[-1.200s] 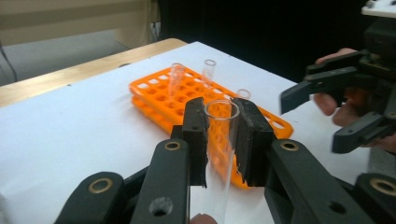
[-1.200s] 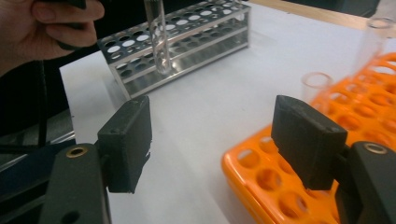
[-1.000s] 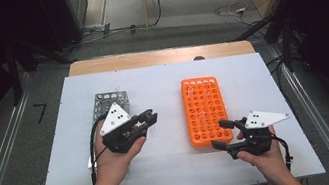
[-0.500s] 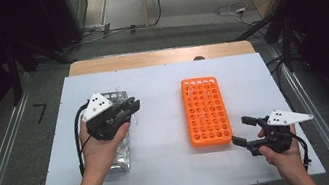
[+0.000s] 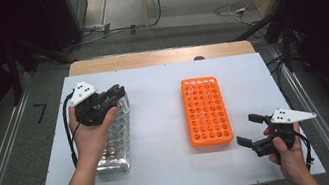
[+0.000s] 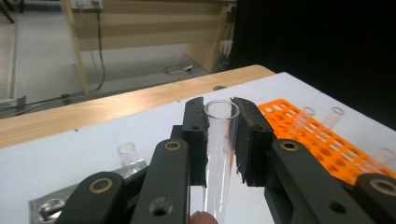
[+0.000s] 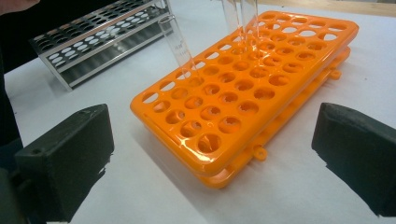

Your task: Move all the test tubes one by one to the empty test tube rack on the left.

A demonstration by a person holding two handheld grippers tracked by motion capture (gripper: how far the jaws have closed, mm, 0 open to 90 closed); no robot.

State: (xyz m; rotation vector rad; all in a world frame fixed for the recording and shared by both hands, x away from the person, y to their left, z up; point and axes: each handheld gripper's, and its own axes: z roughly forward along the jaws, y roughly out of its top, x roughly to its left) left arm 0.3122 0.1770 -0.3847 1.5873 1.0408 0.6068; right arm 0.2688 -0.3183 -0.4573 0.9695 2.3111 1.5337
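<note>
Up close in the left gripper view, the left tongs (image 6: pixel 219 140) are clenched on a clear test tube (image 6: pixel 219 149), upright between the pads, a detail the high view blurs. From above, those tongs (image 5: pixel 114 94) hang over the far end of the metal rack (image 5: pixel 113 149) at the desk's (image 5: pixel 157 124) left. The right tongs (image 5: pixel 249 129), near the front right edge, have just been opening; jaws stand wide, nothing between them. The right gripper view looks at the orange rack (image 7: pixel 243 93), which holds a few tubes (image 7: pixel 180 46) at its far end. Bare desk lies between the racks.
</note>
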